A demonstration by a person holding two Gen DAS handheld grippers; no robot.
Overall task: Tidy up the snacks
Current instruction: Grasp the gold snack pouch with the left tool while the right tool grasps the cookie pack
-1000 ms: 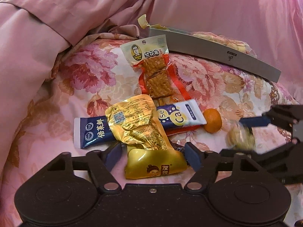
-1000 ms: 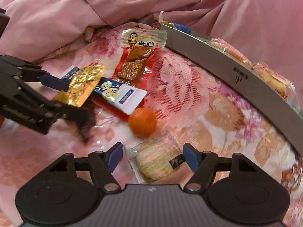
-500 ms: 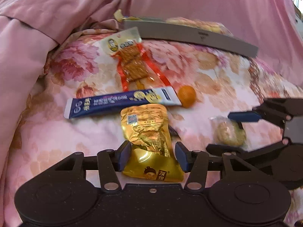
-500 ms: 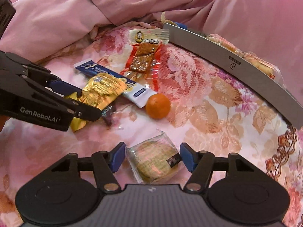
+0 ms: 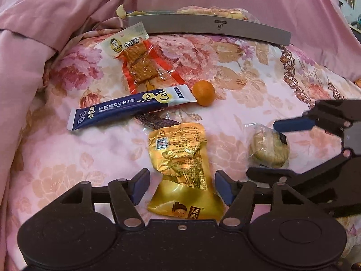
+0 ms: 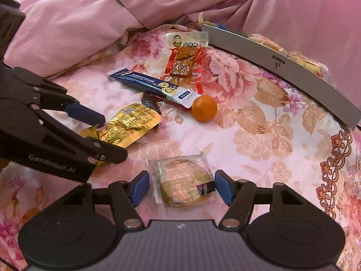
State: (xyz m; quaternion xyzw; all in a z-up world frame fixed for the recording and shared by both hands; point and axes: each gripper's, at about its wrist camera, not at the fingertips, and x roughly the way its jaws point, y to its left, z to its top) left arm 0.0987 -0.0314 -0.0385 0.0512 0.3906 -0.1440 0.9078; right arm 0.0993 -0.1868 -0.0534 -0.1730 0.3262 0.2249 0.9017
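Observation:
My left gripper (image 5: 182, 188) is open, its fingers on either side of a gold foil snack pouch (image 5: 180, 158) lying on the flowered bedspread; the pouch also shows in the right wrist view (image 6: 128, 125). My right gripper (image 6: 181, 188) is open around a clear-wrapped round cookie (image 6: 183, 180), which shows in the left wrist view too (image 5: 268, 145). Beyond lie a blue stick pack (image 5: 130, 109), a small orange (image 5: 203, 93) and a tofu snack pack (image 5: 137, 61).
A grey tray (image 5: 209, 26) with several snacks in it stands at the far edge of the bedspread; it also shows in the right wrist view (image 6: 282, 67). Pink bedding (image 5: 56, 22) is heaped at the left and back. A dark wrapper (image 6: 150, 102) lies under the stick pack.
The gold pouch has come off the blue stick pack toward me. Both grippers have pulled back with their snacks between the fingers. The left jaws narrowed half a second ago and now stand wider.

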